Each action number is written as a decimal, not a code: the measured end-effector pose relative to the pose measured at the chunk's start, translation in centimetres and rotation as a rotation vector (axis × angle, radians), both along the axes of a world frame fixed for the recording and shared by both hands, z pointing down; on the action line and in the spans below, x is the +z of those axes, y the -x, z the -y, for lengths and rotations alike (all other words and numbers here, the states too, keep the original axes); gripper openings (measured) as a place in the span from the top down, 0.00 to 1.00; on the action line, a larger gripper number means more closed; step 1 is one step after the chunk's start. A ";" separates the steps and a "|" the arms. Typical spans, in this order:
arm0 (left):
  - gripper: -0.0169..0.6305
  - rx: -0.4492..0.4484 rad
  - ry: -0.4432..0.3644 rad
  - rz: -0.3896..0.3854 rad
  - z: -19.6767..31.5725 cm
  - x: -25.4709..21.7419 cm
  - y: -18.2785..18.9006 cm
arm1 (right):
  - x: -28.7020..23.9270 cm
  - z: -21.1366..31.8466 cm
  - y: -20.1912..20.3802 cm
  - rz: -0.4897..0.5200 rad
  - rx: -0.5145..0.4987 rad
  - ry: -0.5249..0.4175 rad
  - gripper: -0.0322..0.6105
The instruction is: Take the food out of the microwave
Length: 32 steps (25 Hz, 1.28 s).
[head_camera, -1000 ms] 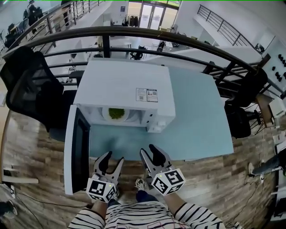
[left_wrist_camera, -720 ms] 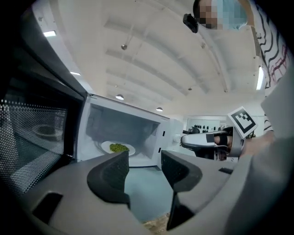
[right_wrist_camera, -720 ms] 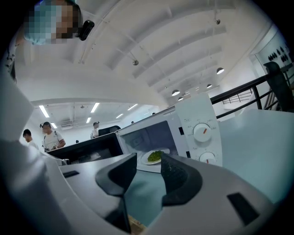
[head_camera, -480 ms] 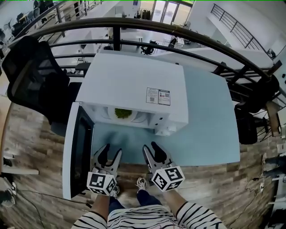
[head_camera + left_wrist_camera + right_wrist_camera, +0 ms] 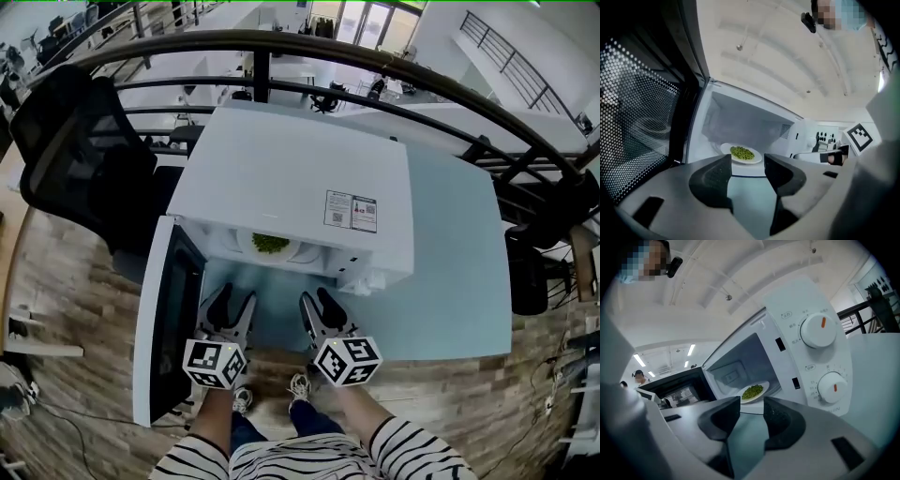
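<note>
A white microwave (image 5: 291, 187) stands on the light blue table (image 5: 450, 262), its door (image 5: 169, 328) swung open to the left. Inside lies a white plate of green food (image 5: 270, 244), also seen in the left gripper view (image 5: 742, 153) and the right gripper view (image 5: 753, 391). My left gripper (image 5: 234, 305) (image 5: 747, 164) hovers just in front of the opening, open and empty. Beside it, my right gripper (image 5: 319, 305) (image 5: 752, 406) is also open with nothing between its jaws. Both point at the plate and stand short of it.
The open door hangs beyond the table's left front corner, close to my left gripper. Two control knobs (image 5: 816, 331) sit on the microwave's right panel. A black office chair (image 5: 75, 150) stands at the left and a dark railing (image 5: 375, 66) curves behind the table.
Both grippers have moved forward over the table edge toward the microwave's opening. The microwave and plate look closer and larger now.
</note>
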<state>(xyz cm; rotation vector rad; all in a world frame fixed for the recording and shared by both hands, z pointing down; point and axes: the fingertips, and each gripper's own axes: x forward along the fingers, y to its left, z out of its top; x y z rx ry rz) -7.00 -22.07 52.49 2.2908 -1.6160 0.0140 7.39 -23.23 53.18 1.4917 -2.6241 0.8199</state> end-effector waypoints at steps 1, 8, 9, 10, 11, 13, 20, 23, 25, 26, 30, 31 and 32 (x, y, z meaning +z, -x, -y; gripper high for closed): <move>0.67 -0.004 0.002 -0.002 0.5 0.0 0.1 | 0.2 0.3 0.2 -0.003 -0.002 0.005 0.69; 0.67 -0.006 0.026 -0.021 3.8 1.1 0.6 | 1.6 2.6 2.5 -0.015 -0.030 0.024 0.70; 0.67 -0.004 0.033 -0.024 4.2 1.4 0.6 | 1.7 2.8 2.8 -0.018 -0.034 0.023 0.70; 0.67 -0.003 0.041 -0.028 4.6 1.6 0.6 | 1.8 3.1 3.0 -0.021 -0.037 0.021 0.70; 0.67 -0.004 0.050 -0.033 5.0 1.9 0.6 | 1.8 3.4 3.2 -0.026 -0.038 0.017 0.70; 0.67 -0.006 0.068 -0.043 5.6 2.4 0.6 | 1.8 3.9 3.3 -0.035 -0.035 0.009 0.70; 0.67 -0.019 0.118 -0.083 6.9 3.9 1.0 | 2.7 5.6 3.3 -0.033 -0.002 0.018 0.71; 0.67 -0.029 0.124 -0.092 7.3 4.1 1.4 | 2.9 6.1 3.5 -0.029 0.014 0.014 0.71; 0.67 -0.031 0.115 -0.092 7.5 4.0 1.6 | 3.0 6.4 3.7 -0.026 0.019 0.013 0.71; 0.67 -0.029 0.106 -0.090 7.7 3.9 1.6 | 3.1 6.6 3.8 -0.026 0.018 0.012 0.71; 0.67 -0.020 0.081 -0.083 8.3 3.5 1.9 | 3.4 7.2 4.1 -0.029 0.027 0.007 0.71; 0.67 -0.017 0.078 -0.083 8.5 3.5 2.0 | 3.4 7.4 4.1 -0.029 0.031 0.007 0.71; 0.67 -0.014 0.076 -0.082 8.6 3.5 2.0 | 3.4 7.6 4.1 -0.029 0.034 0.006 0.71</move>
